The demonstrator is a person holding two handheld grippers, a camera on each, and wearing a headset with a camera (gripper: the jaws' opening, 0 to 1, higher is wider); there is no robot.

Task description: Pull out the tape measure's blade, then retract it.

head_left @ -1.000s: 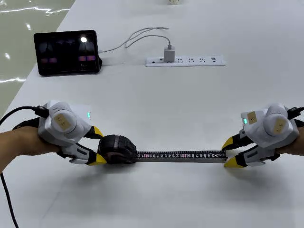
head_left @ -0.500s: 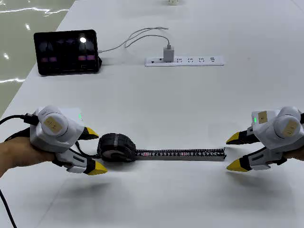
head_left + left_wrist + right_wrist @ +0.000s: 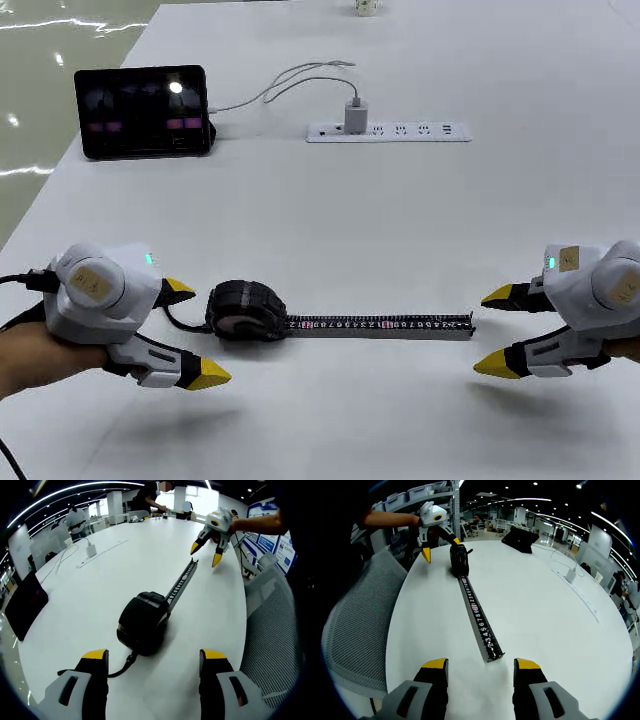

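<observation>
White desk [image 3: 400, 220], near edge: tape measure [image 3: 245, 310] lay with blade [image 3: 380, 324] extended between left gripper [image 3: 198, 332] and right gripper [image 3: 490, 330], both wide, touching nothing.

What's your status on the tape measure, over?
Left gripper open, off the tape measure. Right gripper open, off the blade. Blade out, flat on table. Nothing in the way.

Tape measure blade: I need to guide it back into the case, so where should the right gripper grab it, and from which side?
Take the blade at its free end, coming end-on from the right gripper side. It lies flat and straight on the table, so pinching across its narrow width there, edge to edge, probably works best.
</observation>
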